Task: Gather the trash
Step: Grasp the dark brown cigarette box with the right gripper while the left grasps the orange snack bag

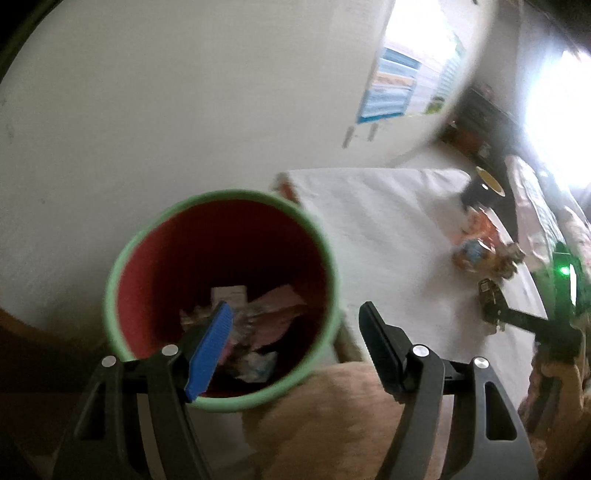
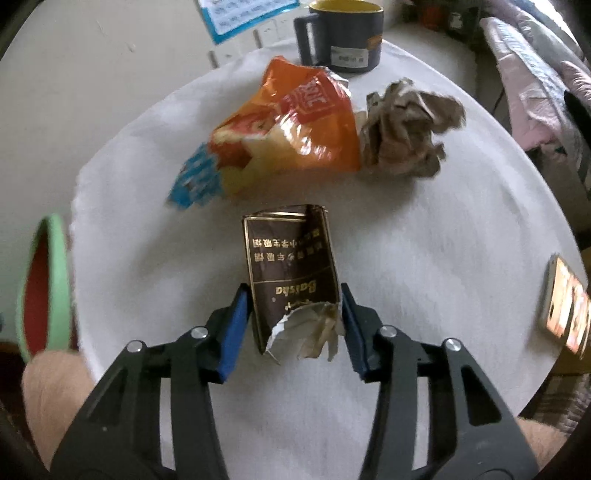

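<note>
Surface [image 2: 424,258] is lying under the right gripper [image 2: 293,325], whose fingers are closing on the brown cigarette pack [image 2: 291,269]. Bin [image 1: 221,295], already holding trash, is sitting directly ahead of the left gripper [image 1: 295,339], which is spread wide and gripping nothing. Orange snack bag [image 2: 291,129] and crumpled paper [image 2: 406,129] are lying beyond the pack.

Bin [image 1: 221,295]: mint-green rim, red inside. Cigarette pack [image 2: 291,273]: dark brown, gold lettering (torn end shows silver foil). Snack bag [image 2: 284,136]: orange, yellow, blue corner. Crumpled paper [image 2: 406,129]: grey-brown. Mug [image 2: 343,33]: dark blue-grey, yellow inside. Tablecloth [image 2: 424,240]: white.
</note>
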Tool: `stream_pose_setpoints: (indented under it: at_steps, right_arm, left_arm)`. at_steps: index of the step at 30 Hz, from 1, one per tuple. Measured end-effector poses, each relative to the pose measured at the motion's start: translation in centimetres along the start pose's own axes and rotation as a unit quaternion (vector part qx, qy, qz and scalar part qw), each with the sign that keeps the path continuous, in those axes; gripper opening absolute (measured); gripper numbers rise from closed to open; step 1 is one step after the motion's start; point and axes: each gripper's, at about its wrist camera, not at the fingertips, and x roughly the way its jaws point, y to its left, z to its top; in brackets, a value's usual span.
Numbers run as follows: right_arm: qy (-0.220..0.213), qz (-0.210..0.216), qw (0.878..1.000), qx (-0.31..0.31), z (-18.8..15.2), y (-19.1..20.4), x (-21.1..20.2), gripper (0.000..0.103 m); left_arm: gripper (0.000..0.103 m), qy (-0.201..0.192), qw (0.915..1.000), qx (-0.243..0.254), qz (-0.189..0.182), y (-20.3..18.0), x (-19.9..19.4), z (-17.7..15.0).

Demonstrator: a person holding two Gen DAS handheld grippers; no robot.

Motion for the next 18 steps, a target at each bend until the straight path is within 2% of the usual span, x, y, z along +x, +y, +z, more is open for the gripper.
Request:
stream_pose_setpoints:
  at_steps: [3,7,10,13,16,18]
  right_arm:
    - [0.002,0.026,1.0,-0.005,-2.5,-0.8,-1.9,0.046]
    - [-0.016,0.06,0.998,0.023,-5.8,-2.4,-4.3,0.047]
    - [-0.034,0.076,0.996,0.037,-6.1,-3.4,-5.2,0.047]
    - [-0.042,0.088,0.994,0.043,-5.5,-3.8,-4.9,0.047]
    - [-0.042,0.104,0.992,0.05,-5.7,-4.6,-4.7,0.047]
    - [-0.043,0.117,0.99,0.058,-6.0,-5.0,-4.7,0.047]
  left_arm:
    - [0.068,0.007,0.999,0.041,-0.016,-3.9,0.8,0.2]
    - [0.068,0.01,0.9942,0.097,-0.045,-9.6,2.3,0.8]
    - [0.069,0.009,0.9852,0.157,-0.069,-15.0,3.6,1.6]
    - [0.075,0.004,0.9746,0.206,-0.087,-20.0,4.9,3.1]
    - [0.075,0.007,0.9692,0.226,-0.098,-23.5,6.8,5.0]
    - [0.076,0.022,0.969,0.223,-0.103,-25.3,8.6,6.3]
